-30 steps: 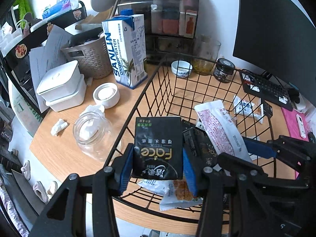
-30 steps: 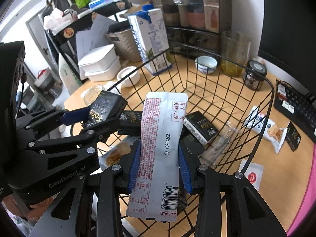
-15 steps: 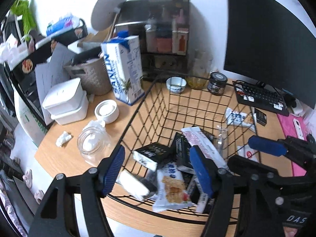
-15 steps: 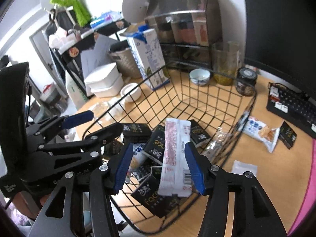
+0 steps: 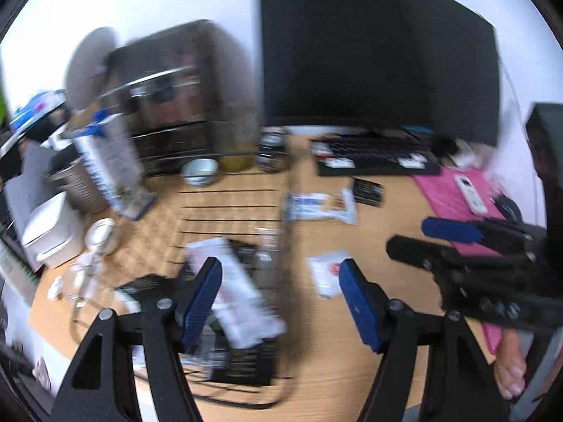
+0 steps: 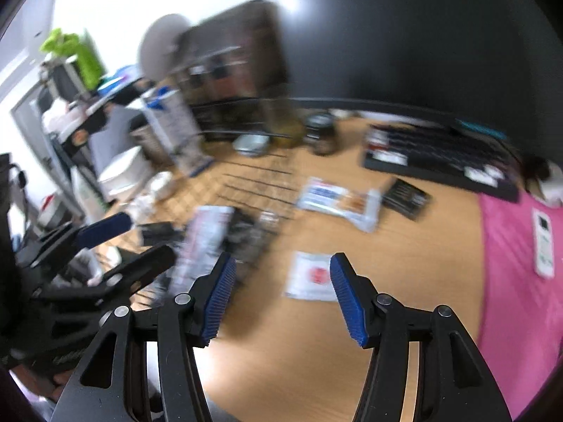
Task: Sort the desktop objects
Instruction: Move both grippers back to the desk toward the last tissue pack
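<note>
The picture is smeared by motion. My left gripper (image 5: 279, 274) is open with nothing between its blue pads; it hangs over the right wall of the black wire basket (image 5: 288, 211). In the basket lie a long white-and-pink packet (image 5: 232, 295) and black packs (image 5: 246, 362). My right gripper (image 6: 281, 263) is open and empty too, above bare desk. Just beyond it lies a small white sachet with a red mark (image 6: 313, 276). Farther back are a blue-and-white cracker packet (image 6: 337, 200) and a small black packet (image 6: 406, 195).
A black keyboard (image 5: 376, 158) and a dark monitor (image 5: 369, 52) stand at the back right. A pink mat (image 5: 457, 183) carries a white remote (image 5: 469, 193). Behind the basket are a carton (image 5: 105, 165), a bowl (image 5: 200, 172), a jar (image 5: 271, 151) and white boxes (image 5: 45, 232).
Both grippers opened and let the black tissue pack and the white-and-pink packet drop into the basket. Both then swung right, off the basket toward the open desk.
</note>
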`<state>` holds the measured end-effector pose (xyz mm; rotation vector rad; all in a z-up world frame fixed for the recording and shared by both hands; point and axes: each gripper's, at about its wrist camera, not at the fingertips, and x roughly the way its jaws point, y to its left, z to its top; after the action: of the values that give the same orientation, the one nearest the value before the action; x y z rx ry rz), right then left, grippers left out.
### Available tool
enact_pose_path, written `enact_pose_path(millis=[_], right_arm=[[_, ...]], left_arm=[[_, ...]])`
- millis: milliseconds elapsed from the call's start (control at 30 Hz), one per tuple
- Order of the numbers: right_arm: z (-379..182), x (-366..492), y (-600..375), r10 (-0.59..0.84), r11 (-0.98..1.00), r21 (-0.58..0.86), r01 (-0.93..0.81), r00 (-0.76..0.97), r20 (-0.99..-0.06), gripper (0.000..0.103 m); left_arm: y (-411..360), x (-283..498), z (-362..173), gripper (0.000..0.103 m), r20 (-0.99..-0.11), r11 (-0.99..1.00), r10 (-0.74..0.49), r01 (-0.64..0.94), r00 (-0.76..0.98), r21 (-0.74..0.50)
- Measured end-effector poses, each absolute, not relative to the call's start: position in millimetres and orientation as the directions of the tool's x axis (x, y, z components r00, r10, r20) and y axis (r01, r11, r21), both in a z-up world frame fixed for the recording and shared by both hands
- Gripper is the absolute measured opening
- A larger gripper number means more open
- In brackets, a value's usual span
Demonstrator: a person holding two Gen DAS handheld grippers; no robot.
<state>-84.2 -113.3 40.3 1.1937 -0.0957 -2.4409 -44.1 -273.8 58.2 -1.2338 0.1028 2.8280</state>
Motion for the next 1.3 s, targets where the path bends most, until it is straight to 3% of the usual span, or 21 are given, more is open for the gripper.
enact_pose_path(millis=[267, 467, 667, 1233, 1300], right_arm=[[-7.6, -109.7, -42.0, -0.292, -0.954, 0.209, 0.215, -0.510, -0.809, 0.057], [-28.3, -141.1, -27.3, -0.262, -0.960, 0.172, 0.221, -0.489, -0.832, 0.057], [-35.9, -187.2, -28.5, -0.278, -0.947, 0.162, 0.279, -0.452, -0.848, 0.057], [-59.2, -290.6, -77.7, -0.207, -0.851, -0.052, 0.523, -0.424, -0.882, 0.057], [-60.6, -297.0, -80.1, -0.230, -0.844, -0.033, 0.536, -0.417, -0.880, 0.063]], left_arm=[[-200.5, -77.4, 5.7, 0.074, -0.816, -0.982, 0.057, -0.180, -0.576, 0.058], [-185.5, -106.6, -15.5, 0.074, -0.821, -0.985, -0.034, -0.122, -0.570, 0.126], [-167.9, -142.4, -25.0, 0.074, -0.837, -0.988, -0.023, -0.114, -0.546, 0.102], [-175.0, -215.0, -66.8, 0.074, -0.891, -0.997, -0.051, -0.026, -0.451, 0.070], [-176.5, -218.1, -68.2, 0.074, -0.892, -0.997, -0.056, -0.020, -0.449, 0.073]])
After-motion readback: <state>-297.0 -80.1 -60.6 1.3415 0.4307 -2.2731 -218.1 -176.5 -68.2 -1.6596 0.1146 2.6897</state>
